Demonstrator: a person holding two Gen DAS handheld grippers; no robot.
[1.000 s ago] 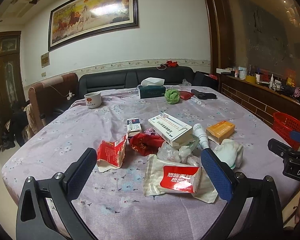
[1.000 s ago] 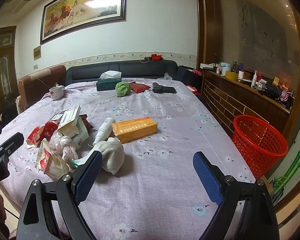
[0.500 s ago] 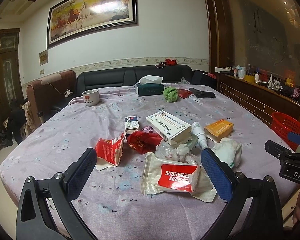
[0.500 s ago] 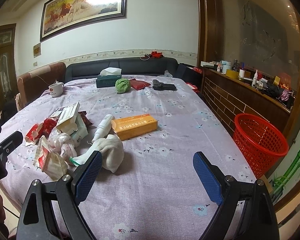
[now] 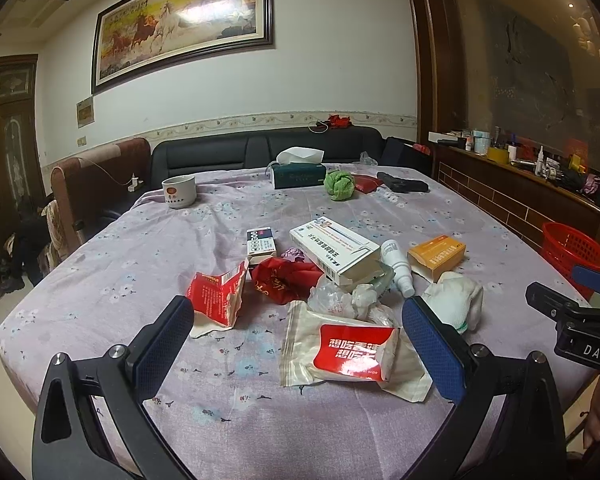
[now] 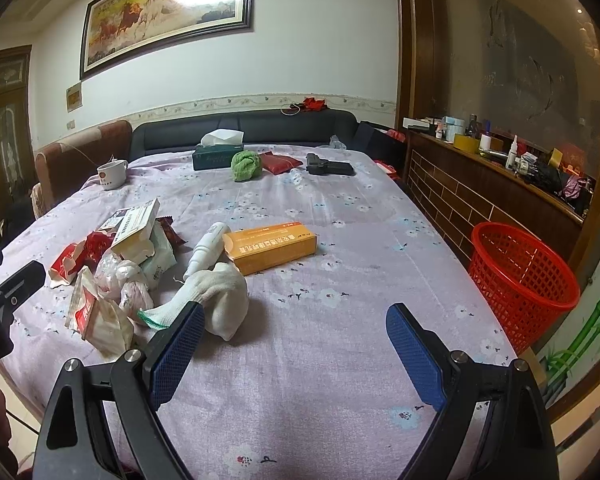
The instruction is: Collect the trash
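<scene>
- My left gripper (image 5: 298, 338) hangs above the near edge of the table (image 5: 140, 240), jaws spread wide and holding nothing.
- Between its blue pads (image 5: 432, 346) I see a red-and-white wet-wipe packet (image 5: 354, 354) lying flat on the lilac floral cloth.
- Just behind the packet sit crumpled clear plastic (image 5: 340, 298), a red crumpled wrapper (image 5: 280, 280) and a torn red-and-white carton (image 5: 216, 294).
- A long white box (image 5: 334, 250) rests tilted on that heap; a white bottle (image 5: 398, 266) lies beside it, next to an orange box (image 5: 436, 256).
- My right gripper (image 6: 292, 350) is also wide open and empty, hovering over bare cloth on the table's near right side.
- A white cloth glove (image 6: 216, 300) lies just beyond its left pad (image 6: 176, 354), touching the bottle's base end.
- The red mesh basket (image 6: 520, 276) stands on the floor off the table's right edge, well apart from the trash pile.
- Far across the table I see a mug (image 5: 179, 191), a green tissue box (image 5: 298, 174) and a green ball of cloth (image 5: 339, 185).
</scene>
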